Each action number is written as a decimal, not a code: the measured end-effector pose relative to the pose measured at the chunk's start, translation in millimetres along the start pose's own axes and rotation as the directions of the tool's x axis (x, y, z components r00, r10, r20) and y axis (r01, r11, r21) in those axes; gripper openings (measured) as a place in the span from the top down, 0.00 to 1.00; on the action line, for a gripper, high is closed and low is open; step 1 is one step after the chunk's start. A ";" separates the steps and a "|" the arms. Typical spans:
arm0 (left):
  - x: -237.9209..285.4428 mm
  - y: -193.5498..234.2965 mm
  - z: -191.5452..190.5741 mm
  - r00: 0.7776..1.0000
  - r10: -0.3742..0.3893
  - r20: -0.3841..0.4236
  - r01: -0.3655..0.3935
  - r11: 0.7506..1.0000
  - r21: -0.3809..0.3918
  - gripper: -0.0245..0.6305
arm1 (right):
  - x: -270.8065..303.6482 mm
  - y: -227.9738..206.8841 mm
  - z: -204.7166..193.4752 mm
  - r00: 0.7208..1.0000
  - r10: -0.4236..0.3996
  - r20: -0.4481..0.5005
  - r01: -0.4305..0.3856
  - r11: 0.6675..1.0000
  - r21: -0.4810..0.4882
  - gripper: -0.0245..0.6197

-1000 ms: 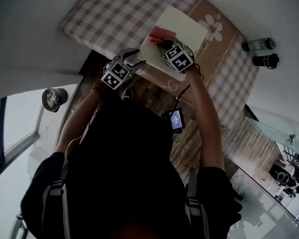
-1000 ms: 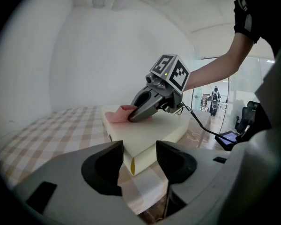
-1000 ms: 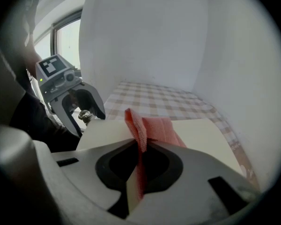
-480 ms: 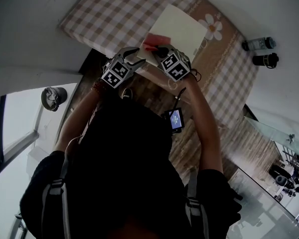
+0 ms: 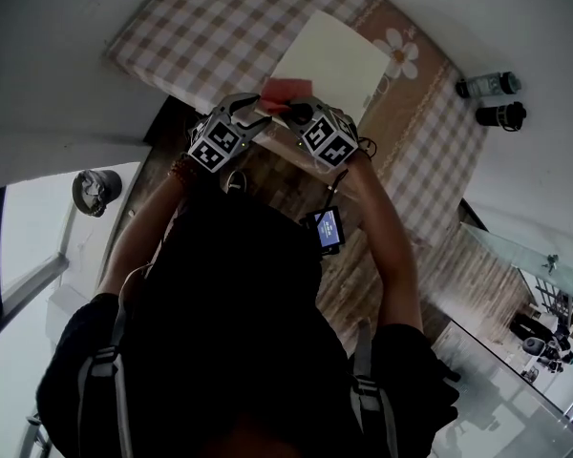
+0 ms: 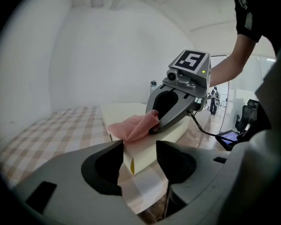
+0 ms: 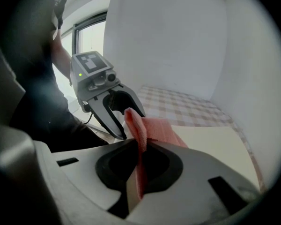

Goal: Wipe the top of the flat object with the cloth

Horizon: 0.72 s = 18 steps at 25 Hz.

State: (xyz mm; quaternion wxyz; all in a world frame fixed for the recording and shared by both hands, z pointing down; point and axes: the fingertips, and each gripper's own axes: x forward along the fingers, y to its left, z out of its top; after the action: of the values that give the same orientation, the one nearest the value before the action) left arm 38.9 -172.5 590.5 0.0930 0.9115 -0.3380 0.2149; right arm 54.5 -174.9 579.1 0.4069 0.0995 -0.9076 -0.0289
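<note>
**Cloth pinched at the near corner, the whole top lying ahead**

The right gripper (image 7: 139, 150) has its jaws closed on one edge of the pink cloth (image 7: 160, 128), which stands up in a limp fold and spills onto the flat object (image 5: 332, 53). The cloth looks soft and light, with a waffle weave. Held by one edge like this, I'd expect it to bunch or trail unless it is pressed flat.

The left gripper (image 6: 138, 150) is just beside it with its jaws apart and gripping nothing, and the slab's near corner sits in line with the gap. The cream slab looks stiff and fairly light, so it may skid on the checked tablecloth (image 5: 205, 29). That near corner seems the place to steady it.

Both grippers crowd this corner, right at the table's near edge. Ahead, the slab's top is bare, with checked table all around it. Two bottles (image 5: 487, 86) stand well apart on the floor.
</note>
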 end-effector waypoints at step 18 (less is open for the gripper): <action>-26.8 -22.1 5.9 0.998 -0.040 0.041 0.039 0.999 0.023 0.61 | -69.1 -180.4 -17.7 0.969 -0.247 -0.012 0.248 0.969 0.020 0.93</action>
State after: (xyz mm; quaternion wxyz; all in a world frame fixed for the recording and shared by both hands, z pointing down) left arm 37.1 -142.2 572.5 0.0801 0.9234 -0.3193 0.1976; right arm 140.9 -336.8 516.3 0.4034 0.2164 -0.8863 -0.0693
